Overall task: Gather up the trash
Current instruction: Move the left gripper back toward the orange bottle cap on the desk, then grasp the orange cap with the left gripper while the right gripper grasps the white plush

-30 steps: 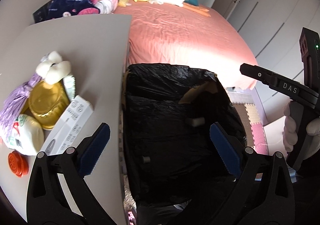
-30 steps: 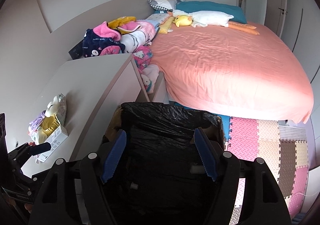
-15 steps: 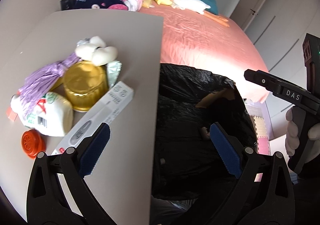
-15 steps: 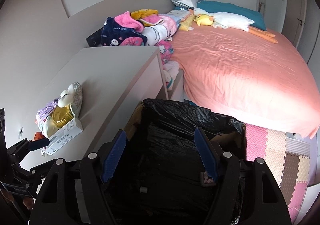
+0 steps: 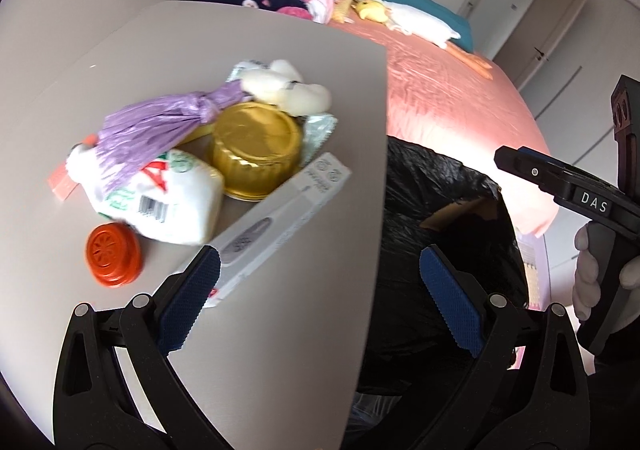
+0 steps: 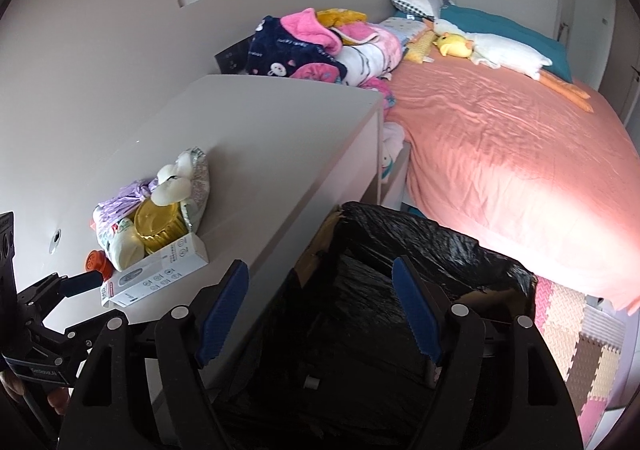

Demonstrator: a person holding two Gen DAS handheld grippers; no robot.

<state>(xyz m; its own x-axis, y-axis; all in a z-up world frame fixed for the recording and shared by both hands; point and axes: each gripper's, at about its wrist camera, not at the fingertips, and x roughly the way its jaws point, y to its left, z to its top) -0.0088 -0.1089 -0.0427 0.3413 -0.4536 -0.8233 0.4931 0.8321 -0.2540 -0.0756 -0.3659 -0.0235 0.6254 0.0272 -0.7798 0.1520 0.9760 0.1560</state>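
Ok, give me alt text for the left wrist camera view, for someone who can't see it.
The open, empty left gripper hangs over a grey tabletop holding a trash pile: white box, gold tin, purple bag, orange cap. A black-lined bin stands beside it, before a pink bed.

Left gripper (image 5: pixel 320 290) gapes over white box (image 5: pixel 280 218); bin bag (image 5: pixel 440 218) beside.

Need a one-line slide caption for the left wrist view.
Open left gripper above the dresser top, facing piled trash beside the black-lined bin.
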